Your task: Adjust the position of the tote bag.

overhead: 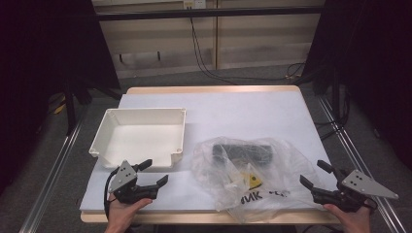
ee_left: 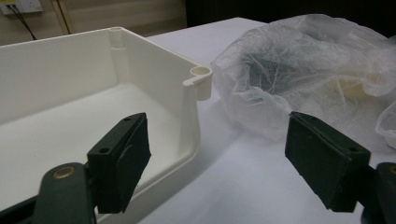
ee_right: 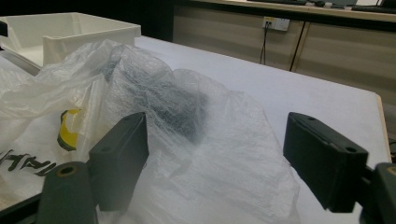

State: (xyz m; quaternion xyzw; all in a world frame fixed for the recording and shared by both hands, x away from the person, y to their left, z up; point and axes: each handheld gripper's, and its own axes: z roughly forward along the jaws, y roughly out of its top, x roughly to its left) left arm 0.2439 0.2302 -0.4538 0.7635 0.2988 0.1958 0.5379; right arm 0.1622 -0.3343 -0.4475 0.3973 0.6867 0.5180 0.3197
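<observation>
A crumpled clear plastic bag [overhead: 252,170] lies on the white table top, front centre, with a dark flat object [overhead: 242,152] and a yellow patch [overhead: 253,181] inside it. A white open tray [overhead: 141,133] stands to its left. My left gripper [overhead: 153,172] is open near the tray's front right corner, jaws apart with nothing between them. In the left gripper view the tray wall [ee_left: 187,107] and the bag [ee_left: 308,74] lie ahead. My right gripper [overhead: 316,174] is open at the bag's right edge. The bag [ee_right: 187,135] sits just ahead of its jaws in the right gripper view.
The table [overhead: 218,99] has a wooden rim and a white sheet over it. Metal rails [overhead: 53,170] run along both sides. Cables [overhead: 204,53] hang at the back wall. Black printing [overhead: 252,196] marks the bag's front.
</observation>
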